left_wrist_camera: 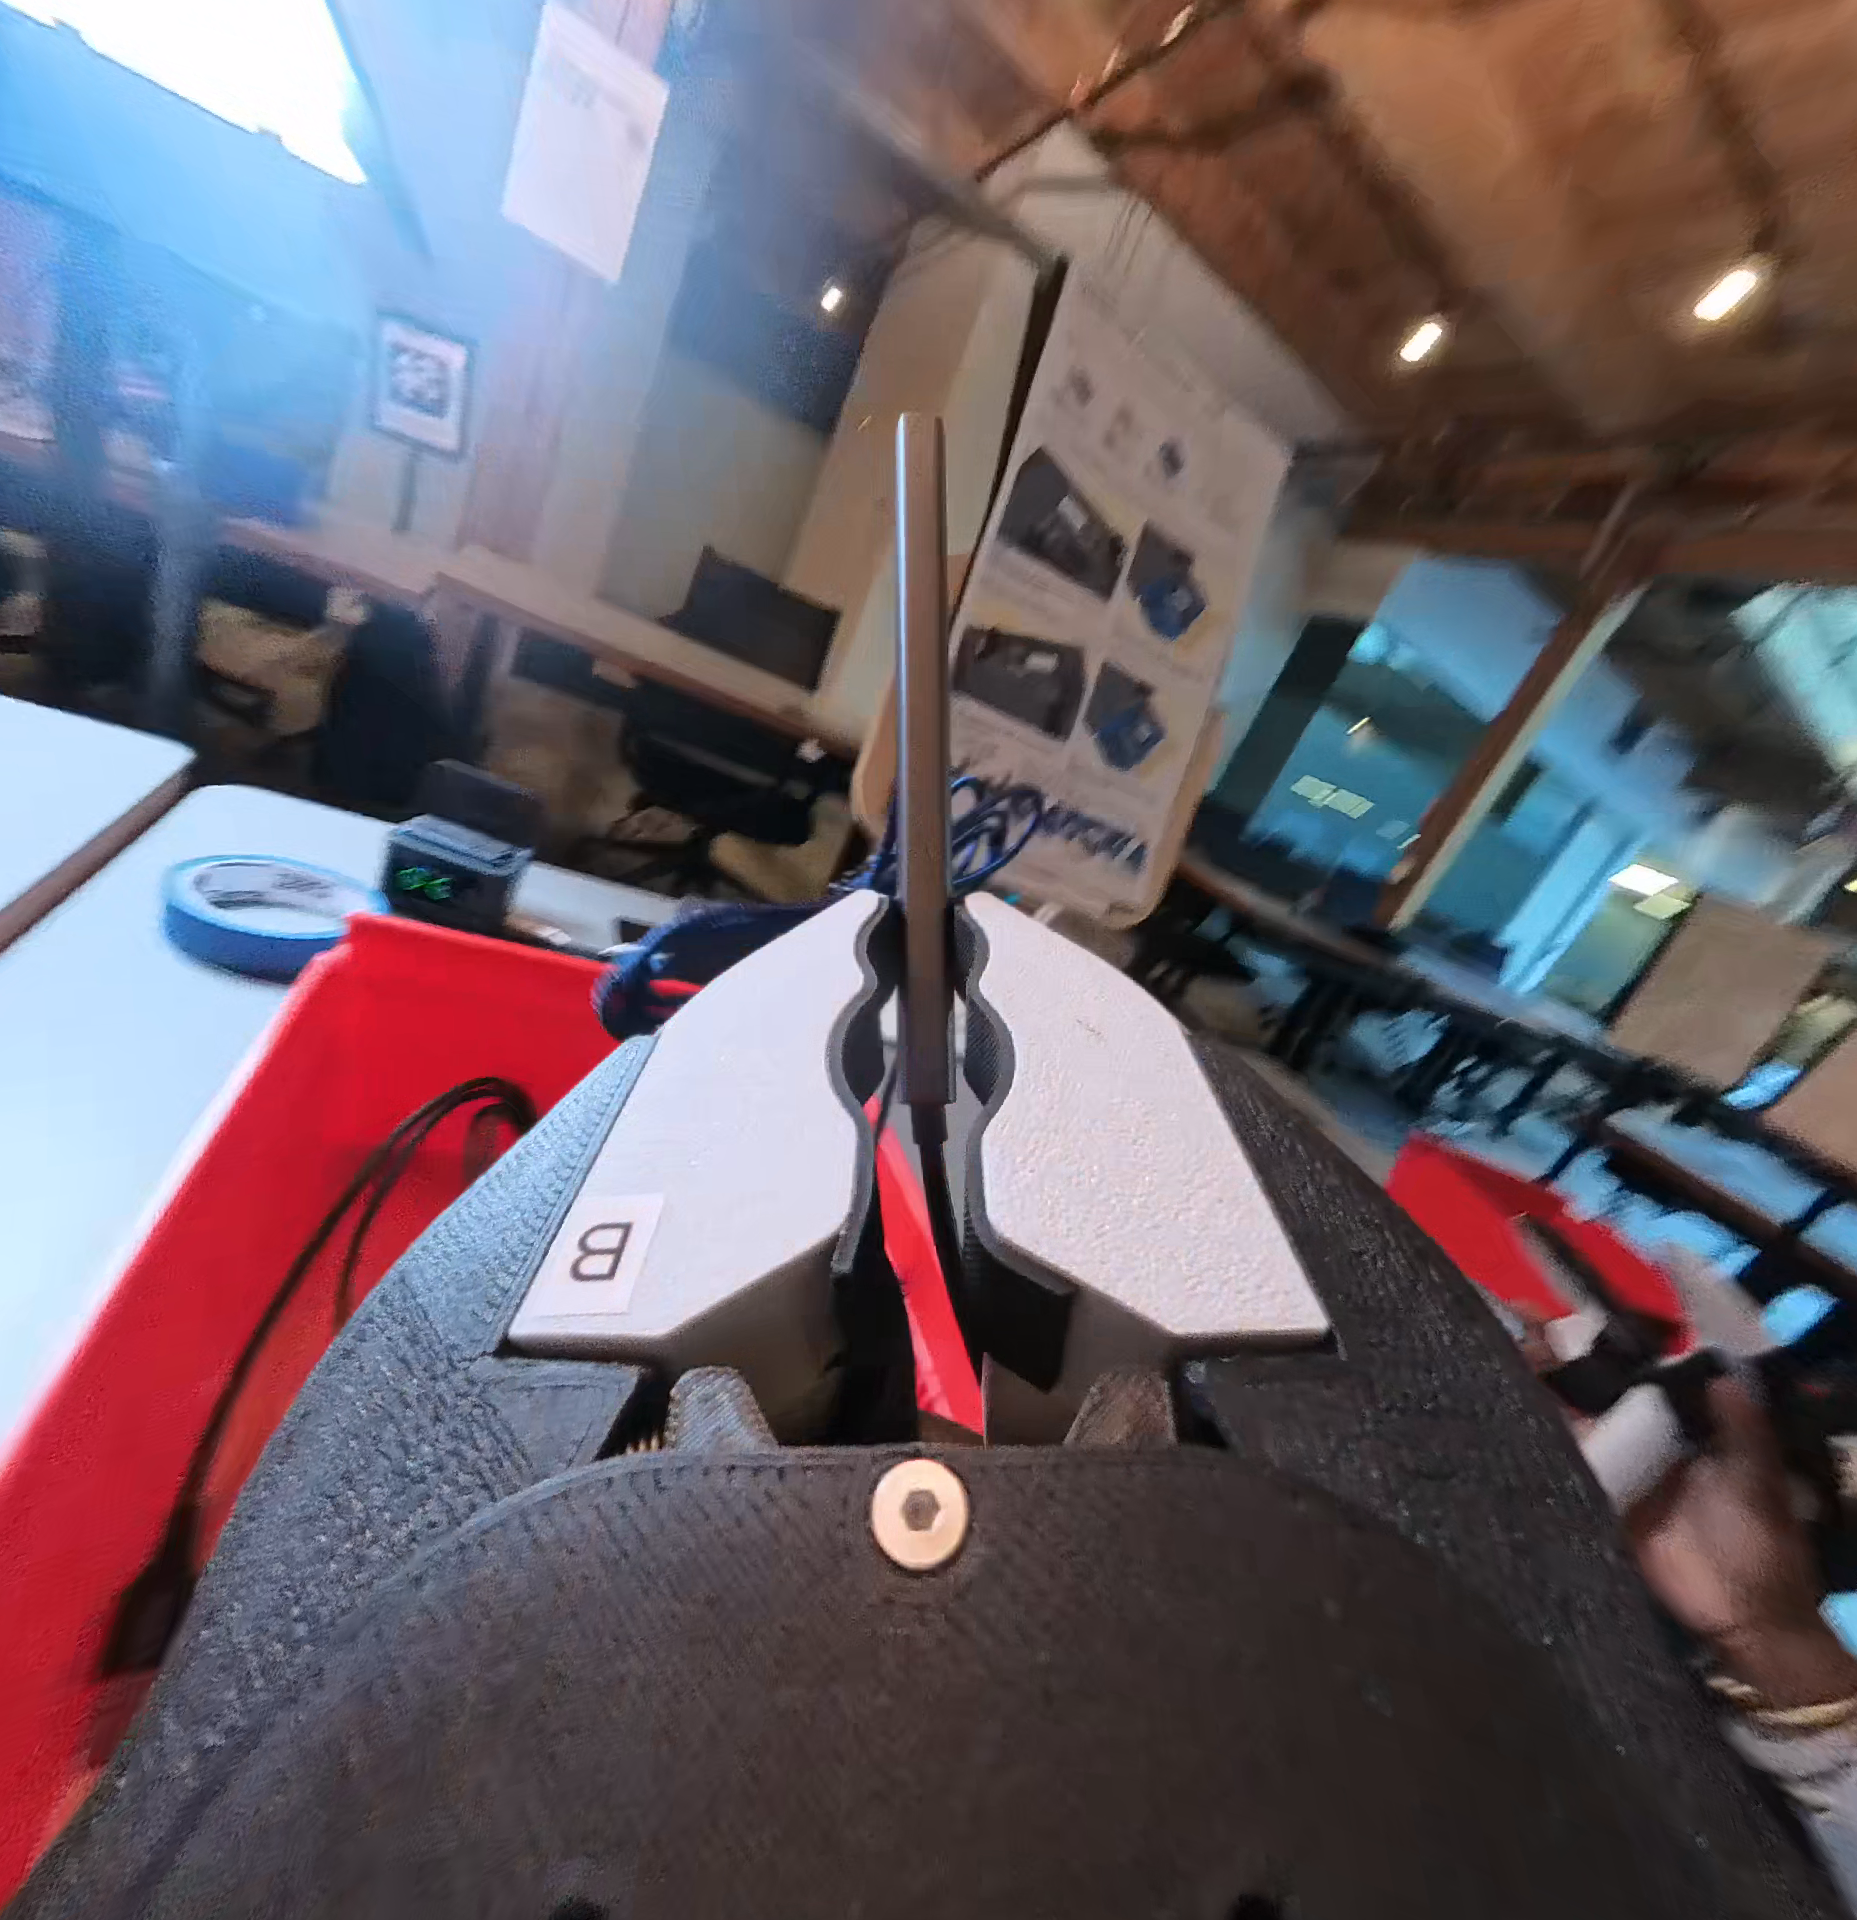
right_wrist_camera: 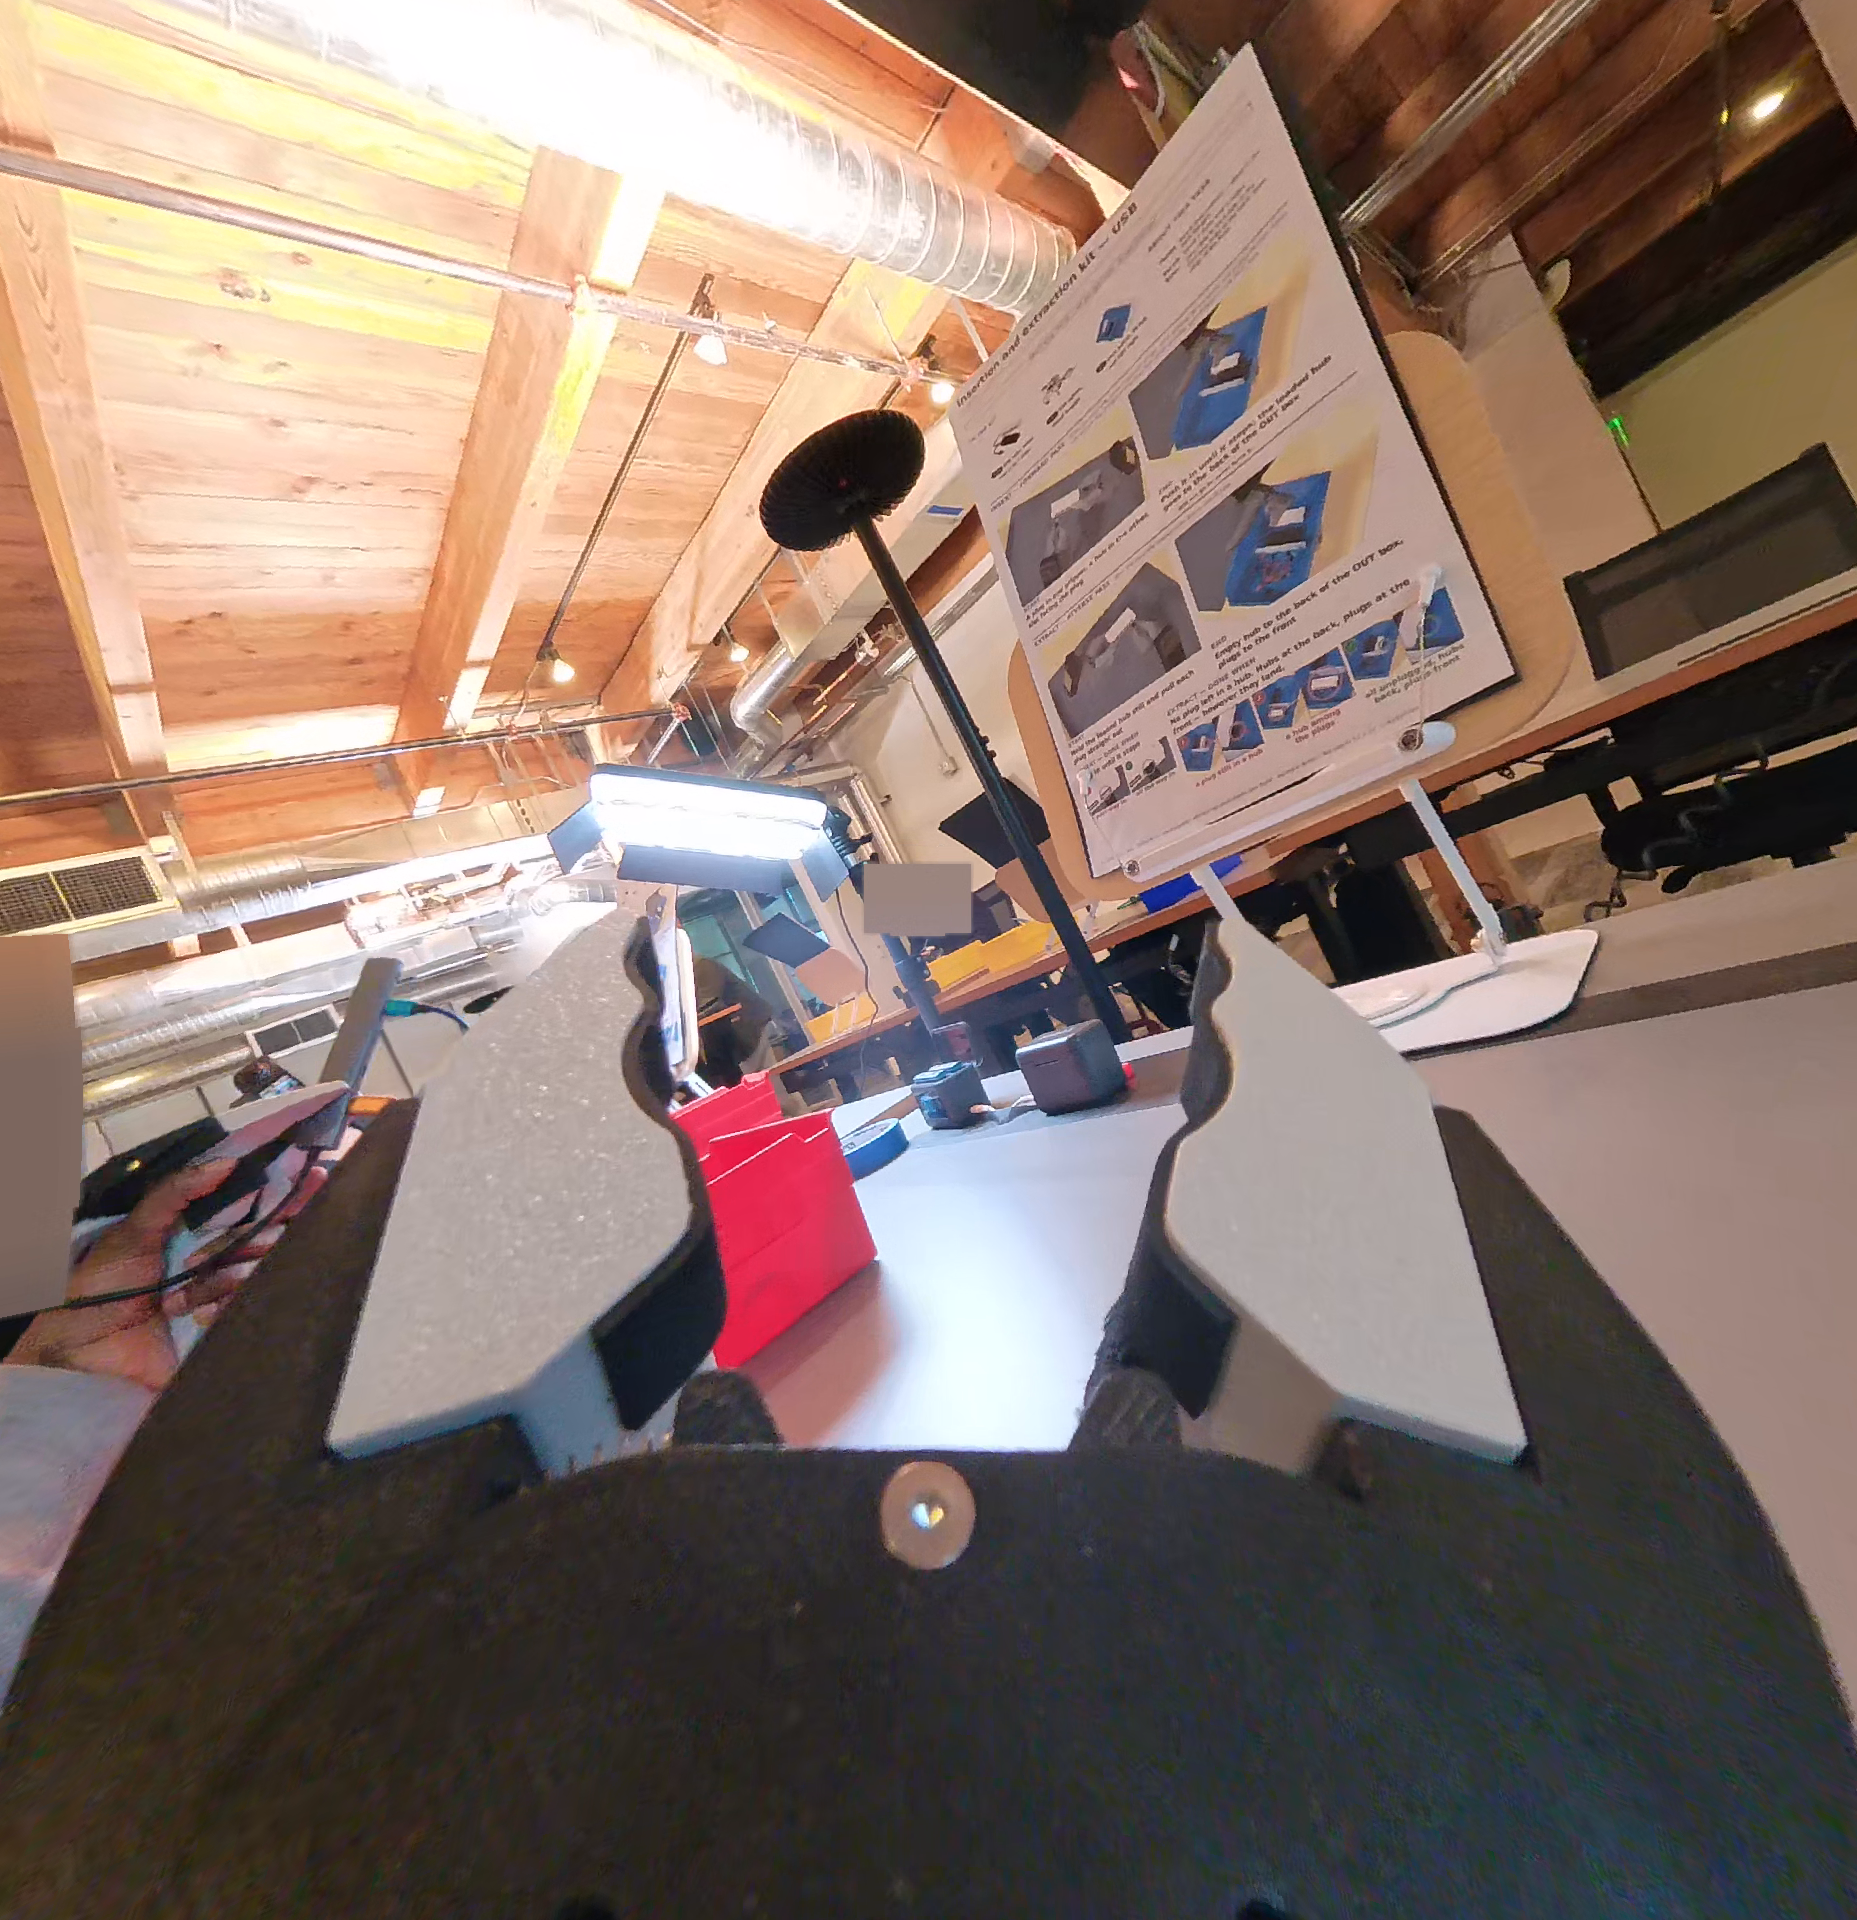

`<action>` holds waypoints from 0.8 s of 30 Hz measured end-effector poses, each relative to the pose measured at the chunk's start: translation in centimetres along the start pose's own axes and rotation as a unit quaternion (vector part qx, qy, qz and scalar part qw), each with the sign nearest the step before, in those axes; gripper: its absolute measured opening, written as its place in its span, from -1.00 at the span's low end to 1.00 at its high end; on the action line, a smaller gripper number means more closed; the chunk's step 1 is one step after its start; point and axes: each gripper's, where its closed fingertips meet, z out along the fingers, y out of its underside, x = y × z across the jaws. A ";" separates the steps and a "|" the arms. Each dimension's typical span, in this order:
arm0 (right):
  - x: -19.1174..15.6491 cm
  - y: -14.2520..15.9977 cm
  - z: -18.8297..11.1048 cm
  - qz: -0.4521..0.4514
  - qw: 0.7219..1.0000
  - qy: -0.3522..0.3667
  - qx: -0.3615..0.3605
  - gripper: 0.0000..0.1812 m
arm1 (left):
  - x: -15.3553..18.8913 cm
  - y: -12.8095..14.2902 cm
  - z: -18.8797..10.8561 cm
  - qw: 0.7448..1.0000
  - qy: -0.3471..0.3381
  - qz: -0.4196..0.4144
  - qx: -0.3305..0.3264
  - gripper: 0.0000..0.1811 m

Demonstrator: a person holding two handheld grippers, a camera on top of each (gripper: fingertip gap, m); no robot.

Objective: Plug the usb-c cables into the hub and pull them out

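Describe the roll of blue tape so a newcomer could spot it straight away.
Start at the bright red plastic bin on the white table in the left wrist view. Just beyond the bin's far rim lies the flat blue ring of tape, beside a small black box. It is the only round, hollow thing there.

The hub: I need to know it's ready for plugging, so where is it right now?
In the left wrist view the grey hub stands on edge, clamped between the left gripper fingers, above the red bin.
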 end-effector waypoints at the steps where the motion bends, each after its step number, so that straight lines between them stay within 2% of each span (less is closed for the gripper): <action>1: 0.0 0.1 0.0 0.001 1.000 0.001 -0.003 0.07 | 0.3 -0.3 -0.3 0.999 0.021 -0.024 0.020 -0.89; 3: 0.0 0.3 0.1 0.003 1.000 -0.001 -0.008 0.07 | 0.8 -1.1 -0.8 0.996 0.051 -0.051 0.052 -0.89; 6: -0.2 0.6 0.2 0.001 1.000 -0.006 -0.015 0.07 | 2.3 -2.6 -1.3 0.995 0.062 -0.014 0.082 -0.89; 10: -0.7 1.1 0.3 0.000 0.999 -0.019 -0.028 0.06 | 7.5 -4.4 -1.0 0.986 0.110 0.056 0.109 -0.89; 14: -1.1 1.6 0.3 -0.012 0.999 -0.028 -0.043 0.06 | 13.5 -3.9 0.3 0.975 0.168 0.104 0.098 -0.89; 17: -1.2 1.5 0.3 -0.026 0.998 -0.028 -0.041 0.04 | 17.7 -1.7 1.6 0.967 0.218 0.111 0.078 -0.90; 19: -1.3 1.0 0.2 -0.034 0.999 -0.027 -0.028 0.02 | 19.8 0.7 2.5 0.963 0.246 0.092 0.058 -0.90; 22: -1.1 -0.3 -0.2 -0.047 0.999 -0.020 0.005 -0.05 | 21.7 5.7 4.2 0.961 0.271 0.058 0.020 -0.89; 24: -1.1 -0.8 -0.5 -0.058 0.998 -0.015 0.011 -0.16 | 21.8 9.8 5.6 0.963 0.266 0.038 -0.009 -0.89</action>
